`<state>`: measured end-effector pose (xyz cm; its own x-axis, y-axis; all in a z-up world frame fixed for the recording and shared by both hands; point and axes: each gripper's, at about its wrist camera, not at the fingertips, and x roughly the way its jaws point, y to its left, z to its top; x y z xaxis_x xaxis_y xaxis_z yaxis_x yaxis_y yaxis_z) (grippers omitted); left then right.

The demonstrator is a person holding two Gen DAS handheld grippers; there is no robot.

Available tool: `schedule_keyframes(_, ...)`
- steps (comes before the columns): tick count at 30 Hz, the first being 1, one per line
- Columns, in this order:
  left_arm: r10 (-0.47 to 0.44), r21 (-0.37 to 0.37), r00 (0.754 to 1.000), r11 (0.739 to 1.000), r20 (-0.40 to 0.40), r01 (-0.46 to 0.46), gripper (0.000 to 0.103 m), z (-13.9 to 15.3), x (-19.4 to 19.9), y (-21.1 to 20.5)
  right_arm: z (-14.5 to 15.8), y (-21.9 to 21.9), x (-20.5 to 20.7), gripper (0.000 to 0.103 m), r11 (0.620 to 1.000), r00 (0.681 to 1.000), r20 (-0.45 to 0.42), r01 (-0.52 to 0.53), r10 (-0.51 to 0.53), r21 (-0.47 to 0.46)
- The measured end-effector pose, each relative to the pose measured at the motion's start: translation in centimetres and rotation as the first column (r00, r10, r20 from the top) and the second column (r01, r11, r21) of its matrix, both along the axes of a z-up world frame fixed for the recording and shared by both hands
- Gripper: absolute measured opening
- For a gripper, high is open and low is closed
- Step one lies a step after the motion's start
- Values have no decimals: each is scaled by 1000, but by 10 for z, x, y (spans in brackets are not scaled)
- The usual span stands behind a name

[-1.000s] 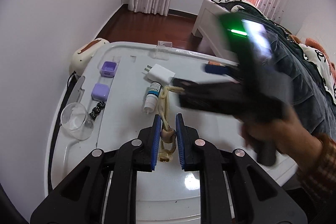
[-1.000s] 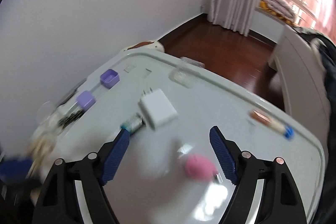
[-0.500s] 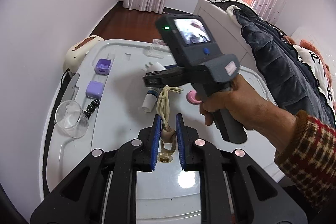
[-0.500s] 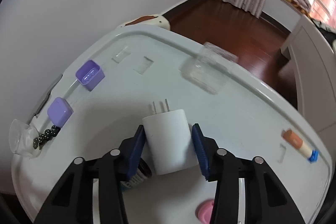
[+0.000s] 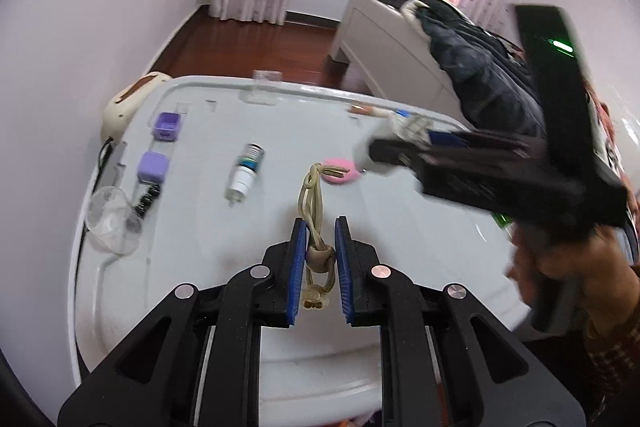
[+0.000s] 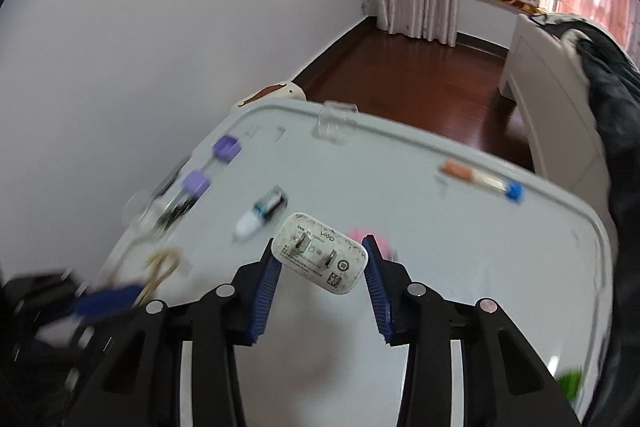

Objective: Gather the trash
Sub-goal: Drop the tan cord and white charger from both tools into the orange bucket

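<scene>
Both grippers grip: right gripper (image 6: 320, 263) apparently clamps charger (image 6: 319, 259), left gripper (image 5: 320, 259) cord (image 5: 316, 227).

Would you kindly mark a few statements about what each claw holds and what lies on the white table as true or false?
1. The right claw grips a white phone charger. True.
2. The charger's prongs face the right wrist camera. True.
3. The left claw is empty. False: it is shut on a beige cord bundle.
4. The small white bottle stands upright. False: it lies on its side on the white table.
5. Two purple boxes sit near the table's left edge. True.
</scene>
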<state>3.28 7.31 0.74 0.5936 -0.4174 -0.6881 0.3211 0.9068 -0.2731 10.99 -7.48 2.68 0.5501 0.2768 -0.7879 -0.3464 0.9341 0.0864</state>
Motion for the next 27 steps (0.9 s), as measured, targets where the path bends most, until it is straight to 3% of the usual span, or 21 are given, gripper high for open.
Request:
schedule_keyframes(6, -102, 13, 994, 995, -30, 102, 15, -3, -46, -25, 3, -41, -104, 41, 998, 998, -46, 42, -40, 43)
schedule_keyframes(9, -161, -15, 981, 987, -110, 160, 15, -21, -81, -33, -9, -54, -158, 41, 998, 994, -104, 32, -27, 54)
schedule_keyframes(12, -229, -23, 952, 973, -204, 230, 15, -45, -118, -45, -37, -58, -202, 41, 999, 980, -198, 21, -11, 50)
schedule_keyframes(15, -293, -42, 901, 954, -319, 296, 15, -73, -149, -57, -69, -62, -240, 41, 999, 954, -300, 23, -11, 37)
schedule_keyframes(17, -309, -57, 876, 949, -369, 311, 21, -86, -158, -62, -88, -64, -255, 43, 999, 931, -364, 28, -14, 33)
schedule_keyframes(19, -299, -43, 863, 950, -407, 309, 41, -93, -160, -64, -103, -69, -264, 53, 998, 908, -418, 50, -32, 32)
schedule_keyframes(20, -284, -33, 866, 954, -411, 298, 43, -93, -159, -63, -106, -72, -265, 60, 997, 903, -427, 66, -48, 28)
schedule_keyframes(23, -234, -18, 895, 969, -381, 246, 50, -84, -152, -52, -94, -87, -259, 62, 991, 913, -396, 127, -98, 48)
schedule_keyframes(27, -160, 36, 938, 983, -307, 180, 51, -67, -130, -34, -52, -96, -237, 69, 989, 955, -266, 142, -128, 34)
